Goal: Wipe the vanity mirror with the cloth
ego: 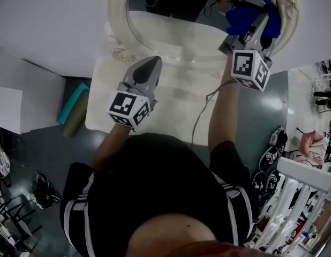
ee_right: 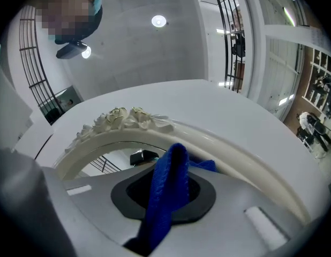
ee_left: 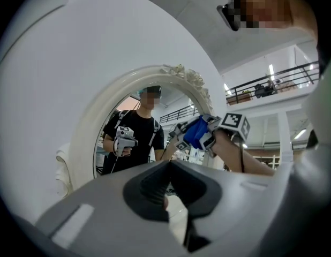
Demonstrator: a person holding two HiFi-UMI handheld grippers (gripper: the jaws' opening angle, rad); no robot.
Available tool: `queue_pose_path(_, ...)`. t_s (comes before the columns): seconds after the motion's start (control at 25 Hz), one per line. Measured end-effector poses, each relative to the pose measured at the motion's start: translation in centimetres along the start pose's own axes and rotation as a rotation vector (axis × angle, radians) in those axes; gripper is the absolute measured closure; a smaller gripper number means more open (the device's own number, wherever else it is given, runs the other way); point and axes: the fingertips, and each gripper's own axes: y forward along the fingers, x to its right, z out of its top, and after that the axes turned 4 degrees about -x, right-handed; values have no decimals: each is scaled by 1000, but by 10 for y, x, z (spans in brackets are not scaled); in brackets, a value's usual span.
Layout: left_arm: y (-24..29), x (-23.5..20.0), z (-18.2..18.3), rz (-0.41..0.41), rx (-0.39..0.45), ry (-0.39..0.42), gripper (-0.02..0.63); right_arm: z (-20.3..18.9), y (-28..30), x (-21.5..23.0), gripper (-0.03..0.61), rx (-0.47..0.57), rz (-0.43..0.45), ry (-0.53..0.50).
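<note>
Cloth point(ee_right: 165, 197), blue, knit-textured, is sitting pinched between the jaws of the right hand-held gripper point(ee_right: 166, 189). The jaws are clamping down on it. A fold is sticking up past the tips and more is spilling over the far side. In the head view the same cloth point(ego: 270, 23) is bunching around the nose of the right hand-held gripper point(ego: 252, 24), up against the right part of the vanity mirror point(ego: 118, 15).

From the left gripper view the cloth point(ee_left: 196, 133) is meeting its own reflection at the glass, near the right side of the white oval frame point(ee_left: 90, 127). Contact looks likely, but I can't tell for certain.

The mirror is standing upright at the back of the white tabletop point(ego: 101, 108). The flower ornament point(ee_right: 120, 116) on its frame is showing just beyond the cloth in the right gripper view.

The left hand-held gripper point(ego: 151, 63) is hovering low over the tabletop, near the bottom of the frame and well to the left of the cloth. Its jaws point(ee_left: 166, 197) are sitting together with nothing between them.

The person point(ee_left: 134, 135), in a black T-shirt, is reflecting in the glass. Both arms are reaching forward, the right raised higher than the left. A thin cable point(ego: 199, 119) is trailing across the tabletop below the right arm.
</note>
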Motion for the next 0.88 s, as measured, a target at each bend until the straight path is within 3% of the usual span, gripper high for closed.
queue_pose_path(0.48,-10,-14,3,27,12,-14,603,12,19,-43,538,-8,57,-89)
queue_pose_path(0.88,-19,-24,-2,50,17,-33,603,11,27,-100,538,-9,127,-224)
